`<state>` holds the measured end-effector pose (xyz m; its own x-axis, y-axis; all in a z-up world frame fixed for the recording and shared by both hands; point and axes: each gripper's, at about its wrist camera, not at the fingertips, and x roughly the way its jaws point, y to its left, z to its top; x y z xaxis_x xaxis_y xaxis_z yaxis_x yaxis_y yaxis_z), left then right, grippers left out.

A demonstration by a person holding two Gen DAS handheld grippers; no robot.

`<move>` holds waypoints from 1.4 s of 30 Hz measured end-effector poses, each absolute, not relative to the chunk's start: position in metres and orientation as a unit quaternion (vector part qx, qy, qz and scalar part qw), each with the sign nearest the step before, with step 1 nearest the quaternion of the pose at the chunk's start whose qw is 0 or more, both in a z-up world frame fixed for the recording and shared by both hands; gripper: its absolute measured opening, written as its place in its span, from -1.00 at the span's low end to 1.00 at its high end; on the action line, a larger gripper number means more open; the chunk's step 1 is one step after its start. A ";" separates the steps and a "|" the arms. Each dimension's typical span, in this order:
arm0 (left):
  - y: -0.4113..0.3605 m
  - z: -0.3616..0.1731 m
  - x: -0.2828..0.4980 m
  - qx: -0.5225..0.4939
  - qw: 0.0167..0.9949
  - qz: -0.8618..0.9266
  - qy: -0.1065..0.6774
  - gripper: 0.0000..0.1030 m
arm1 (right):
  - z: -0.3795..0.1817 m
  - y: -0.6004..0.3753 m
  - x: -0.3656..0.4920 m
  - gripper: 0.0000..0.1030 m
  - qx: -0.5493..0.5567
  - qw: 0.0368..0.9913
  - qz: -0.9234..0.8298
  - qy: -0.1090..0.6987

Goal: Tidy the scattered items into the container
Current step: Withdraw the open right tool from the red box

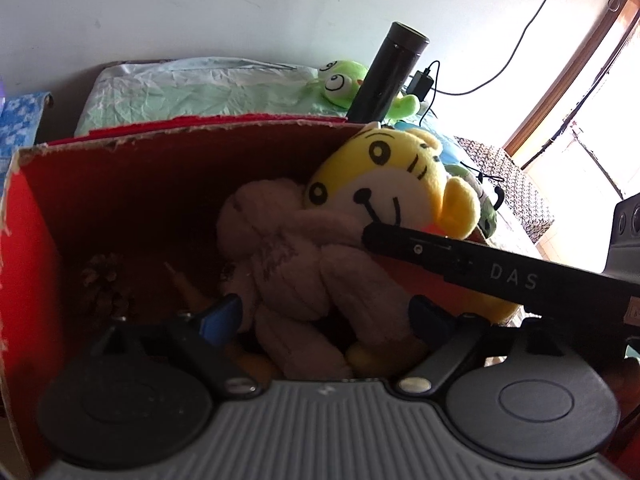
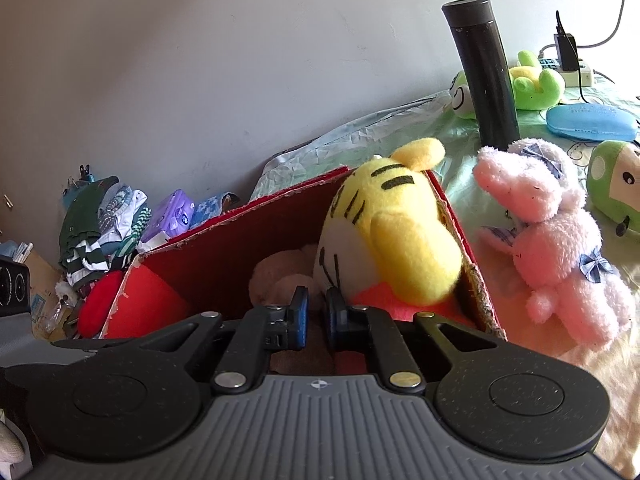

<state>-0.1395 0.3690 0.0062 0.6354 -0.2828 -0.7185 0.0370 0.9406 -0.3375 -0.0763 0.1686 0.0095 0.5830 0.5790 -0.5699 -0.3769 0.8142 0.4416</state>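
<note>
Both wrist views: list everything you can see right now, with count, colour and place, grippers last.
Cardboard box: 1, red, on the bed, open-topped.
Tiger plush toy: 1, yellow and white, in the box, leaning on its right wall.
Knobbly plush toy: 1, dusty pink, in the box beside the tiger.
Pine cone: 1, brown, box floor.
Pig plush toy: 1, pink with blue bows, on the bed right of the box.
Frog plush toy: 1, green, behind the flask.
Cylindrical flask: 1, black, upright behind the box.
Oval case: 1, blue, on the bed.
Round plush toy: 1, green, right edge.
Clothes pile: 1, mixed colours, left.
Left gripper: open around the knobbly toy.
Right gripper: nearly shut, over the box; grip unclear.
</note>
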 end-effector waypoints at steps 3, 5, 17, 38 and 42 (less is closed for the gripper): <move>0.364 0.012 -0.143 -0.120 0.900 -0.060 0.415 0.86 | 0.009 0.165 -0.079 -0.86 0.144 0.878 0.269 0.369; 0.367 0.014 -0.145 -0.124 0.900 -0.049 0.414 0.88 | 0.010 0.163 -0.082 -0.86 0.145 0.879 0.267 0.368; 0.379 0.017 -0.152 -0.121 0.896 0.066 0.422 0.96 | 0.009 0.159 -0.090 -0.86 0.136 0.886 0.258 0.361; 0.374 0.015 -0.166 -0.097 0.887 0.121 0.436 0.97 | 0.008 0.168 -0.104 -0.75 0.094 0.903 0.250 0.337; 0.379 0.017 -0.169 -0.103 0.884 0.132 0.436 0.98 | 0.008 0.168 -0.108 -0.75 0.090 0.907 0.248 0.329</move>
